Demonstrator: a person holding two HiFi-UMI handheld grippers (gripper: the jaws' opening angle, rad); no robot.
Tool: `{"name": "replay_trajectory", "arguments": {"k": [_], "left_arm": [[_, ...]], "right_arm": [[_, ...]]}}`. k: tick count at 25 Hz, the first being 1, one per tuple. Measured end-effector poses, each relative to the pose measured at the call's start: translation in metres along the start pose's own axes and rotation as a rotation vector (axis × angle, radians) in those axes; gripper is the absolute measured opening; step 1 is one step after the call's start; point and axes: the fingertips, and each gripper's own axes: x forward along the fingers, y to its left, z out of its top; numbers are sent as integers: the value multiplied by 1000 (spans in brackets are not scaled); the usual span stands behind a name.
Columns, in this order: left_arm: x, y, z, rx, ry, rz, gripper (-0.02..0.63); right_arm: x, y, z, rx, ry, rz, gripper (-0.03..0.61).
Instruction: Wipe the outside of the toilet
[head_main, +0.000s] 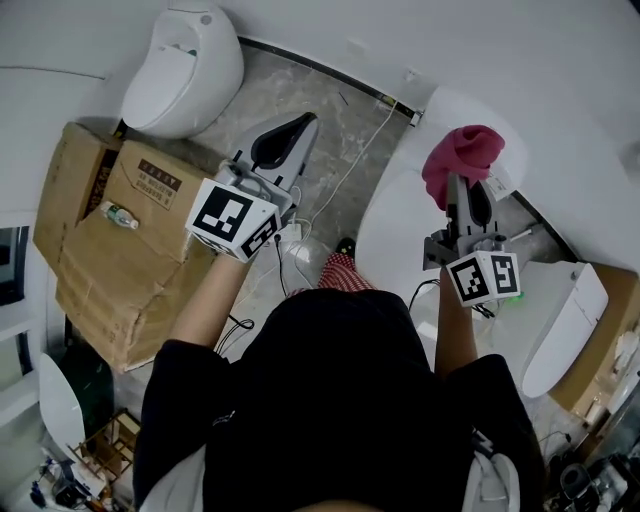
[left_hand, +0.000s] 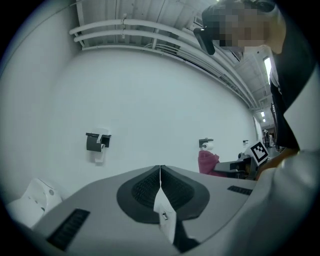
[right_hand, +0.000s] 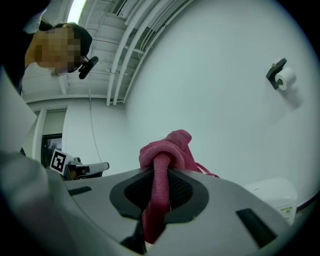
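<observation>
The right gripper (right_hand: 162, 172) is clamping down on a pink cloth (right_hand: 165, 150). In its own view the jaws are pressing a twisted strand of the fabric between them, and the rest is bunching up in a knot just past the tips. The left gripper (left_hand: 160, 172) is sitting fully closed, its pads meeting in a thin seam with nothing between them.

In the head view the cloth (head_main: 462, 155) is hanging over the white toilet (head_main: 395, 215) in front of the person, at that view's right. Whether it is touching the porcelain cannot be told from above. The left gripper (head_main: 298, 130) is pointing out over the grey marbled floor (head_main: 250, 100), well apart from the right gripper (head_main: 462, 182).

A printed label (head_main: 165, 172) is showing on the cardboard boxes (head_main: 110, 250) at the left, but the print is too small to read. A small bottle (head_main: 118, 215) is lying on top of them (its label is unreadable as well). A sticker (right_hand: 285, 212) low on the toilet in the right gripper view is likewise only a blur.

A second toilet (head_main: 185, 70) is standing at the top left and a third toilet (head_main: 565, 320) at the right, partly cut off by the person's arm. A paper holder (left_hand: 97, 141) is hanging on the white wall in the left gripper view.
</observation>
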Motion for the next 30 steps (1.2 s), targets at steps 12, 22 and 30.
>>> {"name": "replay_trajectory", "arguments": {"k": [12,22,30], "left_arm": [[89,13,24,17,-10,-136,11],[205,2,27,92,-22,-486,11],[266,41,17,55,5,-627,11]], "right_arm": [[-8,-53,14,16,-43,-162,55],[13,-89,16,-5,-96,-367,55],[76,-109,-7,42,-90,-520,55]]}}
